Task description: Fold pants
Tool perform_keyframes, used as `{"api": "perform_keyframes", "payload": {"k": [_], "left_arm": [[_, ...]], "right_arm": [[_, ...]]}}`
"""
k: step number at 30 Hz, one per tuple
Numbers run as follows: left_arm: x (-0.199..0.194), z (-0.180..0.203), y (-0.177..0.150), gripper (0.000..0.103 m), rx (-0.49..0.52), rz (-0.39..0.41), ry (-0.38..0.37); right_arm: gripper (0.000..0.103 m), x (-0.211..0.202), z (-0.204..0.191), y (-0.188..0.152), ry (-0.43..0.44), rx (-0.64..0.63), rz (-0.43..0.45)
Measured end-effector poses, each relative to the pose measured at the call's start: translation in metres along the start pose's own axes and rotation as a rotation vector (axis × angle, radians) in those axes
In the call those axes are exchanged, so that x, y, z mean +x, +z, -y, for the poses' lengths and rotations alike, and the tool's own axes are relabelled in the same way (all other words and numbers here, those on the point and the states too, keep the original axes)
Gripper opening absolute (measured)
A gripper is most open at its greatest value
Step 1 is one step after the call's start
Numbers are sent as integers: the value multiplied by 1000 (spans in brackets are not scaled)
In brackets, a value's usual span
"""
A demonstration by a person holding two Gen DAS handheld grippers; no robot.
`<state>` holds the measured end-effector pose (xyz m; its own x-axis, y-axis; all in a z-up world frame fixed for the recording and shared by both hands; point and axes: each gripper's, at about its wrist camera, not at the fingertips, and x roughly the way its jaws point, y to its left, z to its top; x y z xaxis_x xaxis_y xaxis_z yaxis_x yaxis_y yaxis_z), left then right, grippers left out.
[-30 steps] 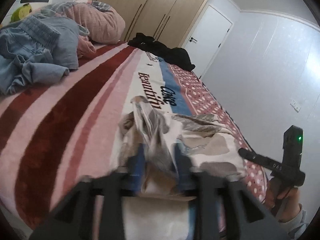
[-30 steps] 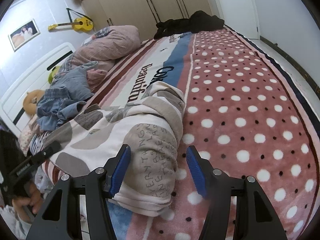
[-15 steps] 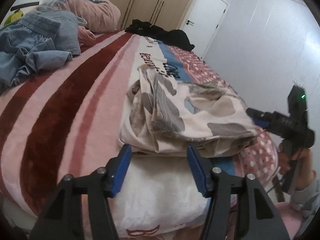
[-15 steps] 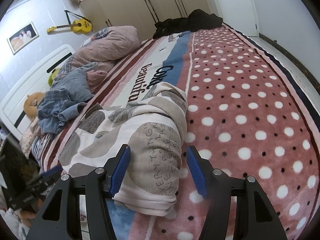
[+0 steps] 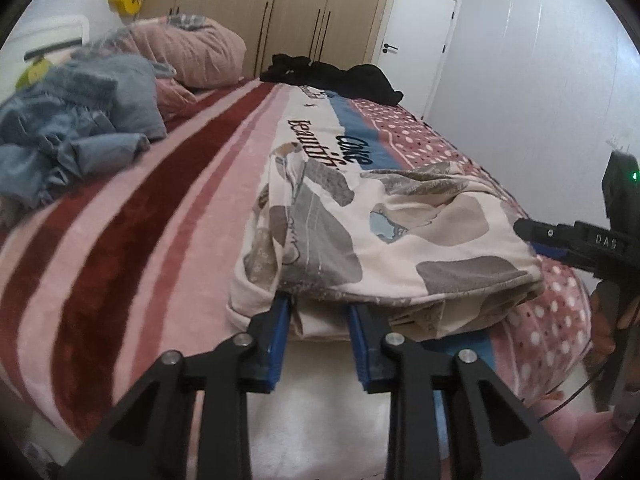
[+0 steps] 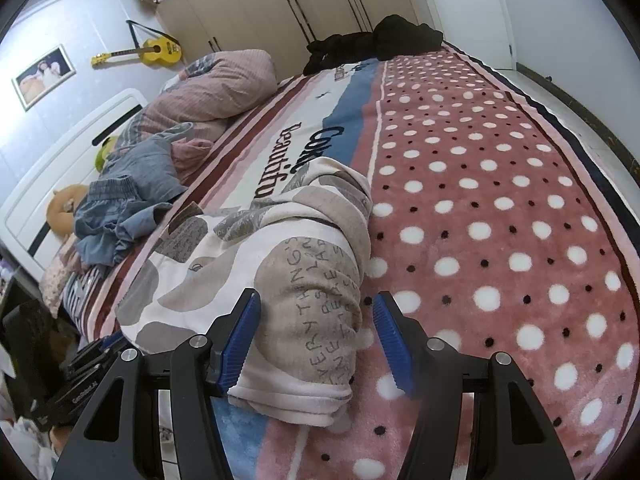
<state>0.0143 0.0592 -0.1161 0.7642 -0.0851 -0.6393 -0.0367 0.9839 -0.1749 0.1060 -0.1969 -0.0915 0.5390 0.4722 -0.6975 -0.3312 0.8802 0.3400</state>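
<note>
- The pants, cream with grey and taupe patches and printed lettering, lie bunched on the blanket near the bed's closest edge, partly over the blanket's white and blue bands.
- In the left wrist view the left gripper sits at 6 o'clock, with the pants spread above it toward 1 o'clock.
- Its jaws have just been closing and stand narrow; the blue pads are tucked under the near hem of the pants, with folded cloth between them. Whether the pads press on that cloth cannot be told.
- In the right wrist view the right gripper is at 6 o'clock, its jaws about half apart.
- A rolled end of the pants lies between the right pads. The left pad is against the cloth or just beside it; the right pad stands clear of it, over the dotted pink part of the blanket.
- A heap of blue denim clothes lies at 10 o'clock in the left wrist view, well apart from the pants.
- A pink pillow is at 11 o'clock, and black garments lie at 12 o'clock at the bed's far end.
- A yellow guitar hangs on the wall at 10 o'clock in the right wrist view.
</note>
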Motion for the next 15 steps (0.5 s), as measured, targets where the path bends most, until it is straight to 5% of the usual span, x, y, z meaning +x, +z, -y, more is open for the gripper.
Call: {"api": "perform_keyframes", "payload": {"k": [15], "left_arm": [[15,-1,0,24,-89,-60,-4]], "right_arm": [[55,1,-1,-1,-2,-1,-1]]}}
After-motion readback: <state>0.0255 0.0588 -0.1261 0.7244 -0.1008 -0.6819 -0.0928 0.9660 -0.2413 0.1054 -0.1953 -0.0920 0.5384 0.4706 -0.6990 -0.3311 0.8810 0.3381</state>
